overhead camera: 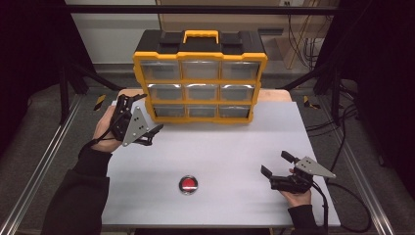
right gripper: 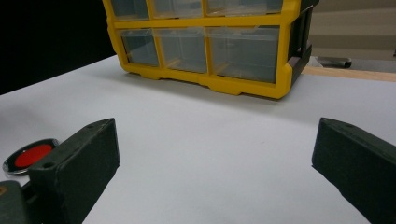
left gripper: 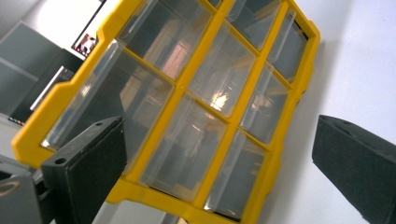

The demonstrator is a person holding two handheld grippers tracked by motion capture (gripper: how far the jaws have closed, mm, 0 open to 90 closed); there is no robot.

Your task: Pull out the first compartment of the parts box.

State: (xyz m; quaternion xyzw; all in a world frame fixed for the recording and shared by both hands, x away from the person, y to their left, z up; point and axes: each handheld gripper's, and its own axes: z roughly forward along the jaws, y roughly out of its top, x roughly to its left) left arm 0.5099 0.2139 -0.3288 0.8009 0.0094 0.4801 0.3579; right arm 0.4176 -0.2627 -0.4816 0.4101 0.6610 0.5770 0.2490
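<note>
A yellow and black drawer cabinet (overhead camera: 200, 76) with clear drawers stands at the back of the white table (overhead camera: 235, 142). My left gripper (overhead camera: 141, 113) is open just left of the cabinet's lower left corner, held in a hand. In the left gripper view the cabinet (left gripper: 196, 102) looms close and tilted between the wide-apart jaws. My right gripper (overhead camera: 279, 164) is open near the front right of the table, nothing between its jaws. A small round red object with a dark rim (overhead camera: 188, 184) lies at the front middle, and the same red object (right gripper: 30, 155) appears left of the right gripper's jaw.
Metal frame rails run along both sides of the table. Cables lie on the floor at the right. The cabinet (right gripper: 205, 42) shows far off in the right gripper view, with bare table before it.
</note>
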